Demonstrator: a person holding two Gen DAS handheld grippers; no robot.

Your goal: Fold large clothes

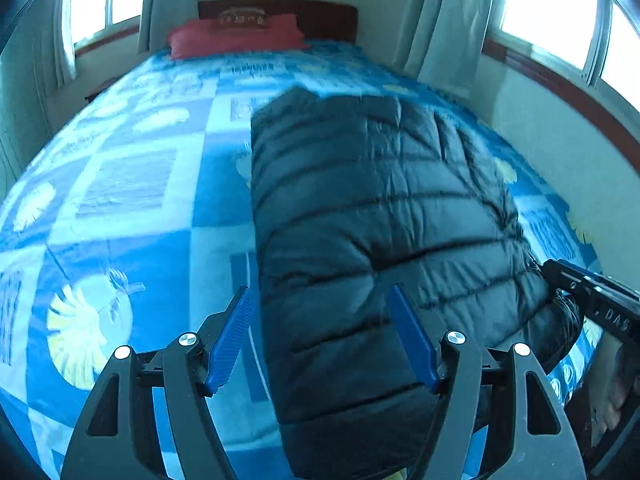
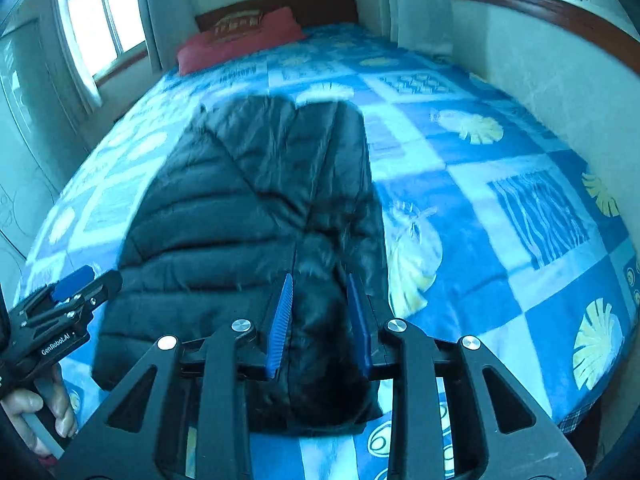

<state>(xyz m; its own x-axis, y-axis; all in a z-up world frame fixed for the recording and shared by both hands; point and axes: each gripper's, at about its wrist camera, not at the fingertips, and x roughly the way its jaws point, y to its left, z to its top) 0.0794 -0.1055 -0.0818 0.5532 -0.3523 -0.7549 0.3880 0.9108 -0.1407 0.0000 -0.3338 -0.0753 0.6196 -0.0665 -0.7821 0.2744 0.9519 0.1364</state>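
Blue patchwork bedspread (image 1: 132,184) covers a bed that fills most of a small room, with a red pillow (image 1: 236,36) against a dark wooden headboard (image 1: 320,16) at the far end. Windows (image 1: 560,8) with pale curtains (image 1: 444,20) stand on both sides, and a light wall (image 2: 540,80) runs close along the bed's right edge.

On the near half of the bed lies a black quilted jacket (image 1: 380,216), folded into a long narrow shape. Its long axis runs from the near edge toward the pillow, and the stitched seams cross it from side to side. A fur-trimmed part sits at the near end in the right wrist view.

Left gripper (image 1: 324,336) hovers over the jacket's near left edge with its blue pads wide apart, gripping nothing. Right gripper (image 2: 320,316) hangs above the furry end, its pads only narrowly apart and clear of the cloth. A hand (image 2: 36,412) holds the left gripper's handle.
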